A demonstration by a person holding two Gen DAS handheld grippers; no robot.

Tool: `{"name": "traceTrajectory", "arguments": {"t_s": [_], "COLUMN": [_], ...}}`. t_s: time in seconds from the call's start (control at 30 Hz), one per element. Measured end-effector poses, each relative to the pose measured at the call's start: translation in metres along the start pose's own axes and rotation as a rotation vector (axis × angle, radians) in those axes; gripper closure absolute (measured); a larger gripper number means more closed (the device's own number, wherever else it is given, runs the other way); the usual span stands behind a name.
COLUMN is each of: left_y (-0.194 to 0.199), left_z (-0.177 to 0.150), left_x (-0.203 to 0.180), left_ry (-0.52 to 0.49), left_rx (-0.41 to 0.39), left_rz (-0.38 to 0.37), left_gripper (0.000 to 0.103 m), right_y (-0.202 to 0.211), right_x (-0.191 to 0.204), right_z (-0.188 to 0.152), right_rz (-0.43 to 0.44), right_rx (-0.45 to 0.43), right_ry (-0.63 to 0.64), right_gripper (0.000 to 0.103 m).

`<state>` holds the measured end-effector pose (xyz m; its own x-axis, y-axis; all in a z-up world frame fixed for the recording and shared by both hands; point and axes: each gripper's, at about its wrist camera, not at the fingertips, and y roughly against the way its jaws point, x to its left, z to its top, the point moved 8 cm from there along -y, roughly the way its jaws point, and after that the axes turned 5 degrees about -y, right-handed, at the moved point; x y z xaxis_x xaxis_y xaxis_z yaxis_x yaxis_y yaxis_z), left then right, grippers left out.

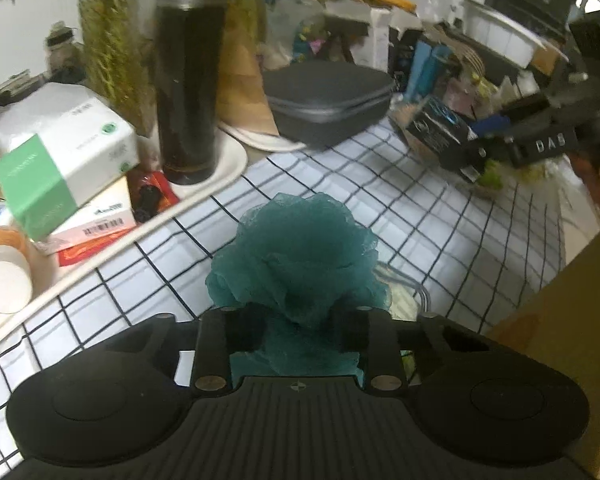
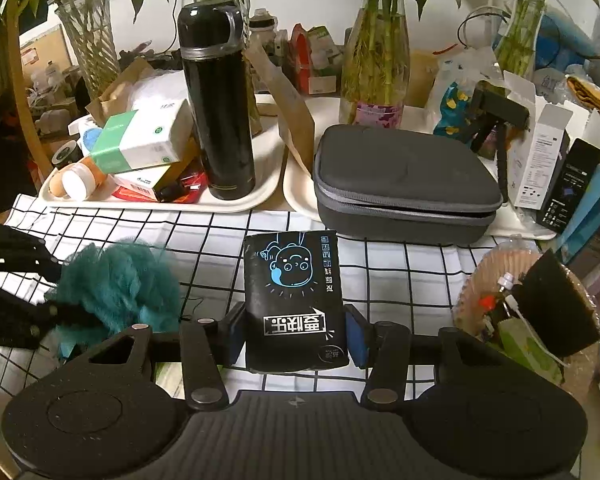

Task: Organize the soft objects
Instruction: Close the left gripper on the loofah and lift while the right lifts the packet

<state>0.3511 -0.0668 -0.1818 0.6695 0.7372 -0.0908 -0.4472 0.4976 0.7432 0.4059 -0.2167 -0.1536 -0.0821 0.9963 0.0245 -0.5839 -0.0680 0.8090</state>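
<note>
My left gripper [image 1: 298, 334] is shut on a teal mesh bath pouf [image 1: 300, 256] and holds it over the checked tablecloth [image 1: 440, 216]. The pouf also shows in the right wrist view [image 2: 120, 284] at the left, held by the left gripper [image 2: 66, 294]. My right gripper [image 2: 296, 336] is shut on a black soft tissue pack [image 2: 294, 300] with a blue cartoon face, held upright above the cloth [image 2: 400, 268]. In the left wrist view the right gripper [image 1: 476, 152] shows at the far right, still holding the black pack [image 1: 436, 132].
A cream tray [image 2: 260, 196] holds a black thermos [image 2: 216, 96], a green-white tissue box [image 2: 144, 140] and small bottles. A grey zip case [image 2: 404, 184] sits on a second tray. Glass vases [image 2: 376, 48] stand behind. A cluttered basket [image 2: 532, 304] is at right. A cardboard box edge [image 1: 572, 312] is near right.
</note>
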Motion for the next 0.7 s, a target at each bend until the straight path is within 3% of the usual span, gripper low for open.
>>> {"name": "traceTrajectory", "arguments": {"t_s": [0.7], "left_y": [0.084], "left_z": [0.024], "left_x": [-0.011], "left_ry": [0.000], "left_rx": [-0.169], "left_rz": [0.145], "left_gripper": [0.082], "right_y": [0.038], "right_x": [0.006], "right_z": [0.001], "right_rz": [0.047], "right_rx": [-0.088], "right_ry": [-0.003], "right_gripper": [0.050]}}
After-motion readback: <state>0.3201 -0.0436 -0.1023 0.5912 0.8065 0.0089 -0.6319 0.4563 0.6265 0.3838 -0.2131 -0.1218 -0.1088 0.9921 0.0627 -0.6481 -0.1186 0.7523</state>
